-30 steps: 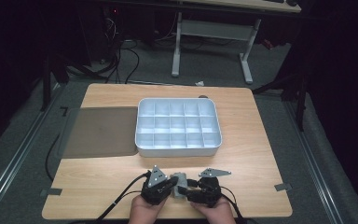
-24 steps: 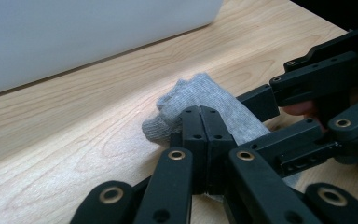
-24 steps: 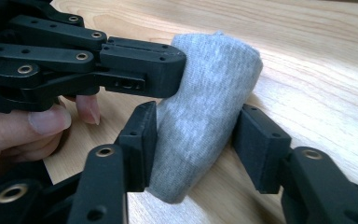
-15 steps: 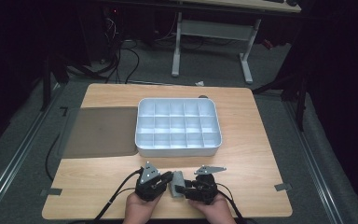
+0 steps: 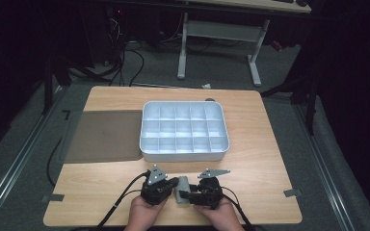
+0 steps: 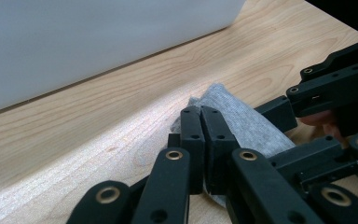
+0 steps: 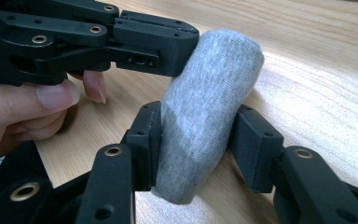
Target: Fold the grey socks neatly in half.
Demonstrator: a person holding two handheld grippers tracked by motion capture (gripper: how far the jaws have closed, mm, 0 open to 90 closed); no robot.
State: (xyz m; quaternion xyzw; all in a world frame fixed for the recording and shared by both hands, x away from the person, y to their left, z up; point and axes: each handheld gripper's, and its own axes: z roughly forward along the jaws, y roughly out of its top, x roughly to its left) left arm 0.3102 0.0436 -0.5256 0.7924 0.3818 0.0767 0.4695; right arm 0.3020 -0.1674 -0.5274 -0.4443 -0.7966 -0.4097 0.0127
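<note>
The grey sock roll (image 7: 205, 112) is sitting at the near edge of the table (image 5: 265, 159), between the two hands, and the right gripper (image 7: 198, 140) is clasping it across its middle, jaws standing wide with a pad pressing on each flank; those jaws have just been opening a little with the roll between them. The left gripper (image 6: 200, 126) is lying against the roll's left side with its jaws pressed together, and whether they are pinching a fold of cloth cannot be told from here. The likely trouble is slippage: the roll is soft and rounded, so if the right jaws are easing off any further it may be squeezing out of the pads or tipping onto the wood. It also looks as though the bundle could be unrolling if the left gripper is tugging at a loose edge while the right one is holding the body, leaving a limp sock that is harder to lift. The two grippers are working very close together, so their jaws may be knocking into each other and jolting the hold. Beyond them, the white tray (image 5: 183, 154) is standing in the middle of the table, divided into a grid of small compartments, all of them looking empty. A flat dark mat (image 5: 103, 137) is lying just beside the tray's left side, bare on top
</note>
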